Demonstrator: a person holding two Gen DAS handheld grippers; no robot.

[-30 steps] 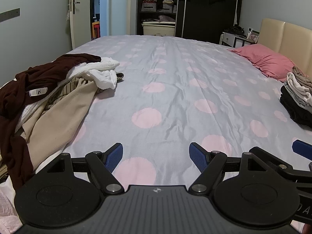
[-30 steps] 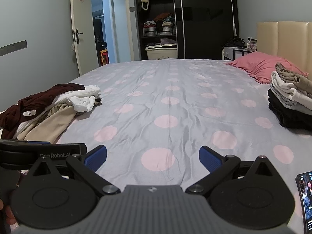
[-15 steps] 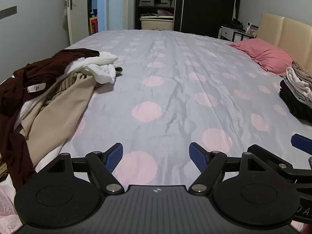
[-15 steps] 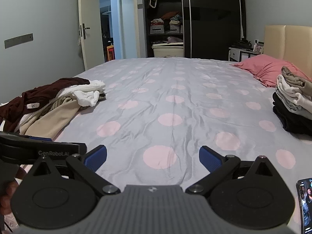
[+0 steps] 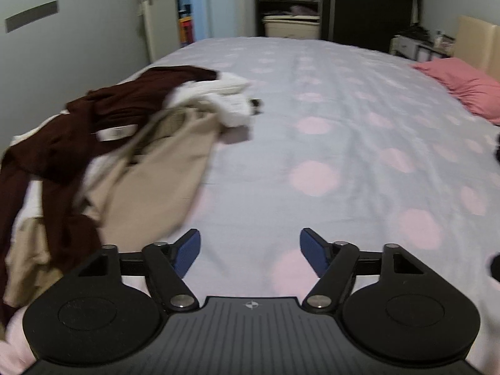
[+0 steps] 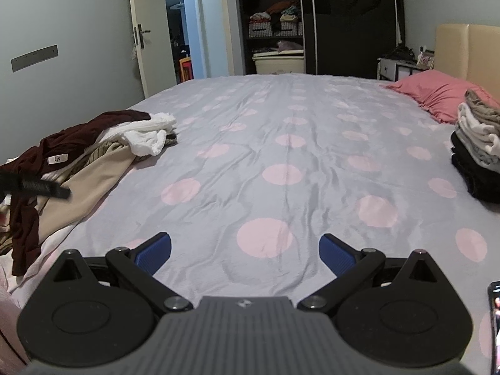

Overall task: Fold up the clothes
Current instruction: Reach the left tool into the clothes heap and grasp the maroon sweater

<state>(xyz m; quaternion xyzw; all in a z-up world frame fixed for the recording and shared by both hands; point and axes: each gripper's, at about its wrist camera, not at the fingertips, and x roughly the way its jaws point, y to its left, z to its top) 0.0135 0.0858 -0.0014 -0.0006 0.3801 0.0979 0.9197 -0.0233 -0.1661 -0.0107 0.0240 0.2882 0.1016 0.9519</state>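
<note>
A heap of unfolded clothes (image 5: pixel 125 143) lies at the bed's left edge: a dark maroon garment with a white label, beige fabric and a white piece on top. The same heap (image 6: pixel 84 153) shows at the left of the right wrist view. My left gripper (image 5: pixel 250 251) hovers over the sheet just right of the heap, its jaws closing with nothing between them. My right gripper (image 6: pixel 245 254) stands open over bare sheet, nothing in it. A stack of folded clothes (image 6: pixel 478 150) sits at the right edge of the bed.
The bed (image 6: pixel 281 143) has a grey sheet with pink dots. A pink pillow (image 6: pixel 437 93) lies by the beige headboard. A dark wardrobe with shelves and an open door stand beyond the bed. A phone edge (image 6: pixel 495 328) shows at bottom right.
My left gripper has swung left toward the heap, which now looms larger and blurred; its jaws have narrowed slightly. The right gripper has stayed almost still, tilting a little.
</note>
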